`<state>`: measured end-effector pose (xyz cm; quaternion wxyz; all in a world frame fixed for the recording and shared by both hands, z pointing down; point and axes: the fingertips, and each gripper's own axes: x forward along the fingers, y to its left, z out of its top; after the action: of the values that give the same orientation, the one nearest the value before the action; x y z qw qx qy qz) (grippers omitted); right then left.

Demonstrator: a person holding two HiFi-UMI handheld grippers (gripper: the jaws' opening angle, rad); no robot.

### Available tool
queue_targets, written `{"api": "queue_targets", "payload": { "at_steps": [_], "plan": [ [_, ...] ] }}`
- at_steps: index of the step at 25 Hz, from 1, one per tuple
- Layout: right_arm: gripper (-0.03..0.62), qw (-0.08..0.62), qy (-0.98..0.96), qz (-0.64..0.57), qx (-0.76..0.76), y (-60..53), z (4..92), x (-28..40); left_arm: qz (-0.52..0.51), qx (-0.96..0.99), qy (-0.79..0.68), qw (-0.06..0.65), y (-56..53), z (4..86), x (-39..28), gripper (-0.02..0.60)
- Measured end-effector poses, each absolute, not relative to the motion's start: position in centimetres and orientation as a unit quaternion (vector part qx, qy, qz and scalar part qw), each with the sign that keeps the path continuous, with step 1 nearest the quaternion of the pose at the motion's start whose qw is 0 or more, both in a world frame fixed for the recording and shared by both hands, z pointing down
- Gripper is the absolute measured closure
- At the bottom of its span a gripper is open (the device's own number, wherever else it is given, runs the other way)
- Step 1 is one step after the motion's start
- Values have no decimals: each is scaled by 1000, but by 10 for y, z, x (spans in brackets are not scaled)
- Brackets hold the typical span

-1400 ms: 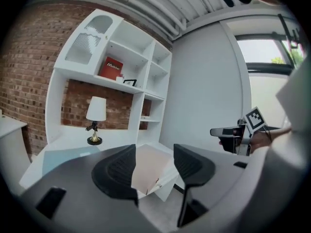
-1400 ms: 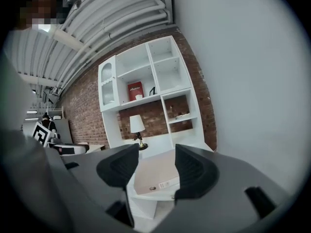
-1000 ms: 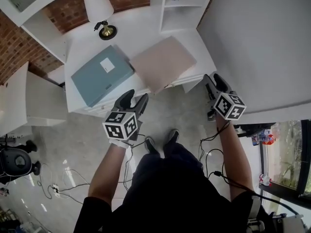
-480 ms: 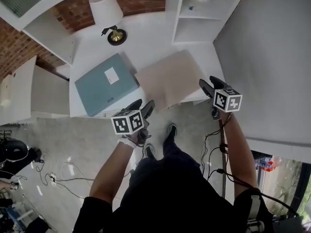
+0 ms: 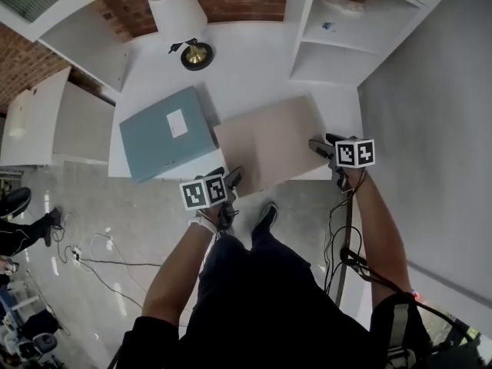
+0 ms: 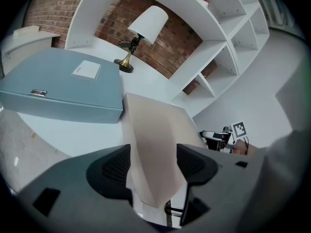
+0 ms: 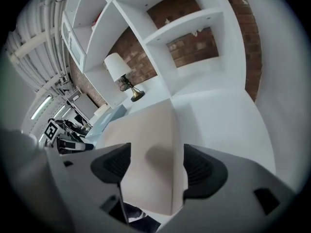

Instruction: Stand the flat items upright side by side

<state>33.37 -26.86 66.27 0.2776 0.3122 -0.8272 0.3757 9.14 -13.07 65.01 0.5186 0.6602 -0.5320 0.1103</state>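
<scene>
White bench (image 5: 254,60) under brick wall and white shelving, a lamp (image 5: 178,10) at 11 o'clock. The blue-grey document box (image 5: 165,133) lies flat, and just beside it at 3 o'clock the beige flat box (image 5: 269,141) also lies flat, its near corner hanging off the bench edge at 6 o'clock. The left claw (image 5: 227,177) straddles that near corner, jaws just been opening, pads apart and not gripping. The right claw (image 5: 323,142) straddles the 3 o'clock corner, jaws likewise just opened, released.

The danger is that overhang: if one side bites before the other, I'd expect the beige box to pivot and slide off onto the floor. Corner-only holds may let it twist on the lift, and a swing toward 9 o'clock could knock the document box.
</scene>
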Motion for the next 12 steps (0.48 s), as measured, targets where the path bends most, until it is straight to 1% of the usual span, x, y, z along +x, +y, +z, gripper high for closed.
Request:
{"api": "queue_targets", "payload": {
  "at_steps": [4, 7, 9, 12],
  "plan": [
    [250, 300, -820, 391, 290, -266, 686, 332, 131, 657, -527, 523, -133, 663, 98, 302],
    [252, 296, -819, 406, 277, -264, 691, 329, 150, 657, -523, 523, -132, 675, 100, 302],
    [293, 295, -822, 406, 270, -263, 689, 325, 162, 659, -522, 517, -131, 680, 100, 304],
    [299, 298, -821, 401, 275, -262, 686, 323, 177, 664, -520, 508, -130, 682, 98, 314]
  ]
}}
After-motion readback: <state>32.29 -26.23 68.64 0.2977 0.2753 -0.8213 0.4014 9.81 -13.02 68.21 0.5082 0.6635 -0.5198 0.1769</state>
